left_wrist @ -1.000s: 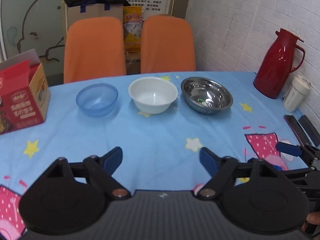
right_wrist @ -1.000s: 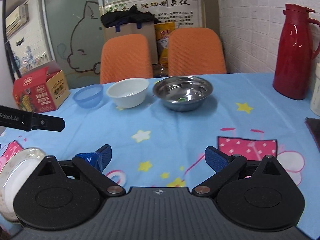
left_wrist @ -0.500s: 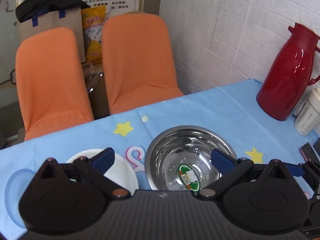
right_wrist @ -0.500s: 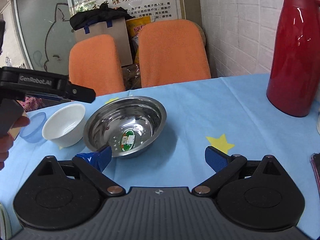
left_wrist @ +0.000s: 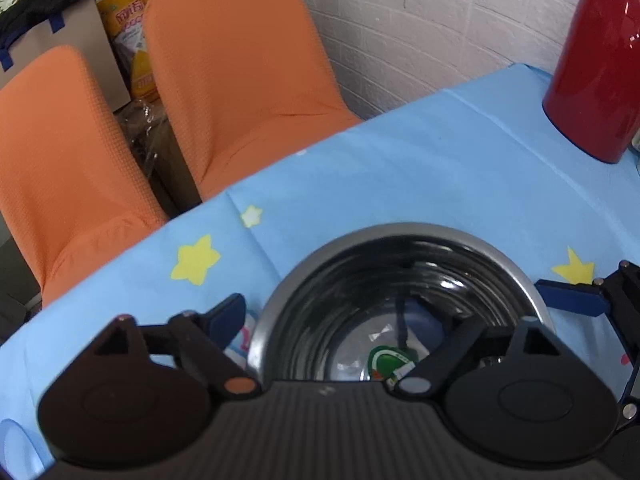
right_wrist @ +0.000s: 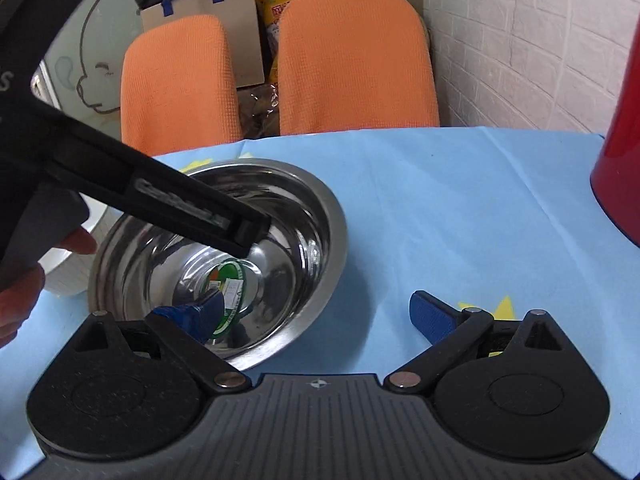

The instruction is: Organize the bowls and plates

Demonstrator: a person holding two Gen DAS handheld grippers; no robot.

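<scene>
Both of your grippers have closed in on the steel bowl (right_wrist: 224,256) since a second ago. Your left gripper (left_wrist: 352,316) is spread wide, its left finger outside the rim, the right one over the inside, gripping nothing. Your right gripper (right_wrist: 316,312) is equally wide, straddling the near right rim without clamping it. That bowl sits on the blue tablecloth (right_wrist: 460,208), holding only a green sticker (right_wrist: 228,284). Beside it, a white bowl (right_wrist: 68,276) peeks out.
</scene>
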